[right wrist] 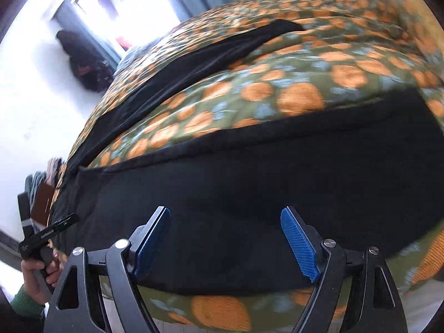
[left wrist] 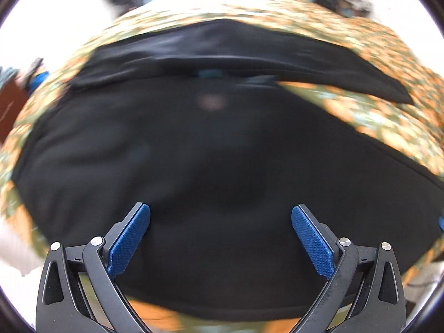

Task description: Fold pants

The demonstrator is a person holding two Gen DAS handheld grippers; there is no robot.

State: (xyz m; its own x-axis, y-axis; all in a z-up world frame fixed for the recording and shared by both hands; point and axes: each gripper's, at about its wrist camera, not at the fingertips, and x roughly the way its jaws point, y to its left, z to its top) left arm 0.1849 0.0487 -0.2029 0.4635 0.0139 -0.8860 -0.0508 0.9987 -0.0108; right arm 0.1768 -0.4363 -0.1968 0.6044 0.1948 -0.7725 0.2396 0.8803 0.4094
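Black pants [left wrist: 211, 152] lie spread flat on a bed with an orange and green flowered cover [left wrist: 374, 55]. In the left wrist view the waist part fills the middle and one leg [left wrist: 249, 47] runs off behind it. My left gripper [left wrist: 220, 211] hangs open and empty just above the near part of the pants. In the right wrist view the near leg [right wrist: 263, 172] lies across the frame and the far leg [right wrist: 194, 61] stretches away up left. My right gripper [right wrist: 225, 213] is open and empty above the near leg. Both views are blurred.
The bed's near edge [right wrist: 222, 310] runs under the right gripper. In the right wrist view the other hand-held gripper [right wrist: 47, 236], in a hand with a green sleeve, shows at the far left. A dark bundle [right wrist: 88, 66] lies on the pale floor by a bright window.
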